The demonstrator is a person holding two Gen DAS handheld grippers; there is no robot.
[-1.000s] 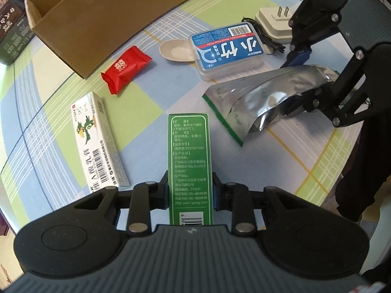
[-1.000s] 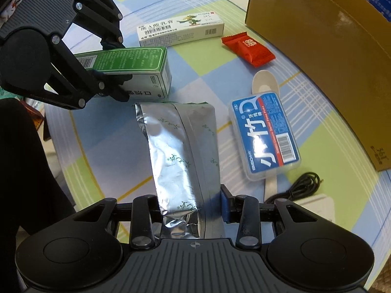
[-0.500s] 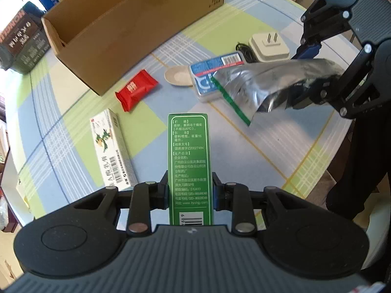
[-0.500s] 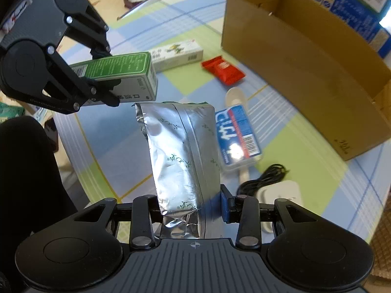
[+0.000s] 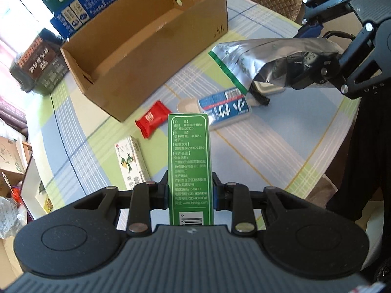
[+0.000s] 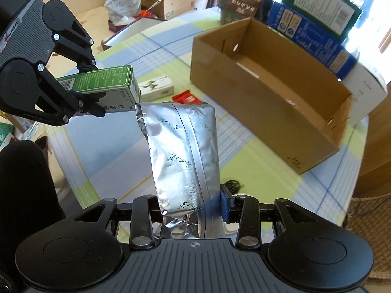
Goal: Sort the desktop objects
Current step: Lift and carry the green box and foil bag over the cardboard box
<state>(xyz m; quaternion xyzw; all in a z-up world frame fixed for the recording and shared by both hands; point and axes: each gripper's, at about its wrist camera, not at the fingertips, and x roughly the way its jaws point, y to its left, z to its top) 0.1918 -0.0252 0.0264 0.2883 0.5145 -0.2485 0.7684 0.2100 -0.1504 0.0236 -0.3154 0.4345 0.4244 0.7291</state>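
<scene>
Left hand-held gripper (image 5: 190, 193) pinching green box (image 5: 188, 156), right hand-held gripper (image 6: 190, 207) pinching foil pouch (image 6: 182, 151) — both above table (image 5: 281, 146)

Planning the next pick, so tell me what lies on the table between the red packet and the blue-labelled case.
A small beige spoon lies between the red packet and the blue-labelled case, seen in the left wrist view.

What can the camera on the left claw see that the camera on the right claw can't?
Only the left wrist view shows the blue-labelled case and the white spoon on the table. Only the right wrist view shows the crumpled plastic bag beyond the table. Both show the cardboard box, the red packet, the green box in the left claw and the silver pouch in the right claw.
</scene>
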